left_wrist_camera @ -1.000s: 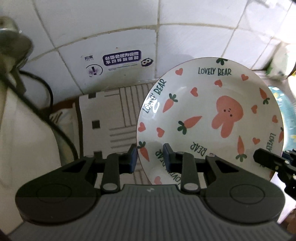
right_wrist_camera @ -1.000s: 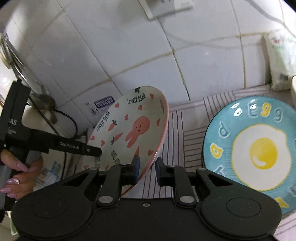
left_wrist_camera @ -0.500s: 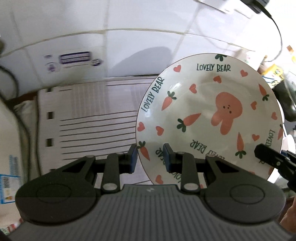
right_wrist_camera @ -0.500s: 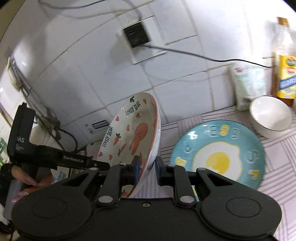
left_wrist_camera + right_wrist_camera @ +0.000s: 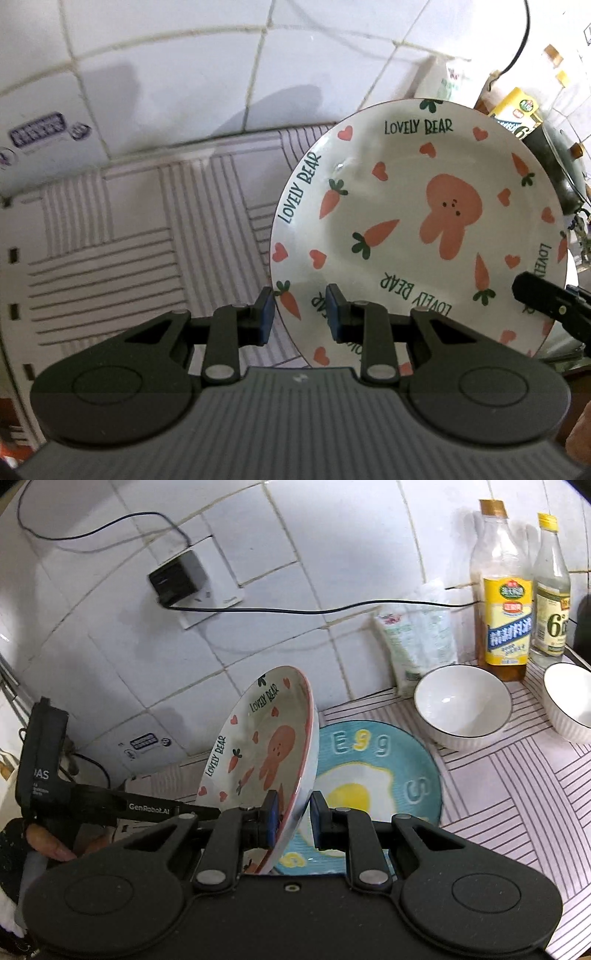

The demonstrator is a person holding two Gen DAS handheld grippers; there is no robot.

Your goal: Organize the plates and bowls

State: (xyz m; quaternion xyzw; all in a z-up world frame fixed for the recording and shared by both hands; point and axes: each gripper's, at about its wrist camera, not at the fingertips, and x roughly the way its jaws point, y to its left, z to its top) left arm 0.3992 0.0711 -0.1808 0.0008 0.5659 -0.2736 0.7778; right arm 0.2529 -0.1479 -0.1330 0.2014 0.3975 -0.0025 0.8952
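A cream plate (image 5: 417,229) printed with a pink bunny, carrots and "LOVELY BEAR" is held off the counter between both hands. My left gripper (image 5: 297,314) is shut on its lower left rim. My right gripper (image 5: 293,819) is shut on the opposite rim, where the plate (image 5: 266,753) stands steeply tilted, face to the left. Below and behind it a blue fried-egg plate (image 5: 380,771) lies flat on the striped mat. Two white bowls (image 5: 461,705) (image 5: 569,701) stand upright at the far right. A finger of the other gripper shows in each view.
The striped mat (image 5: 110,240) runs up to a white tiled wall. Two bottles (image 5: 504,590) (image 5: 552,590) and a white bag (image 5: 417,642) stand against the wall behind the bowls. A black plug (image 5: 177,578) and its cable hang on the wall. A hand (image 5: 48,845) grips the left tool.
Both grippers have carried the bunny plate to the right along the wall and a little upward. It now hangs over the blue egg plate's left edge. Bowls and bottles came into view.
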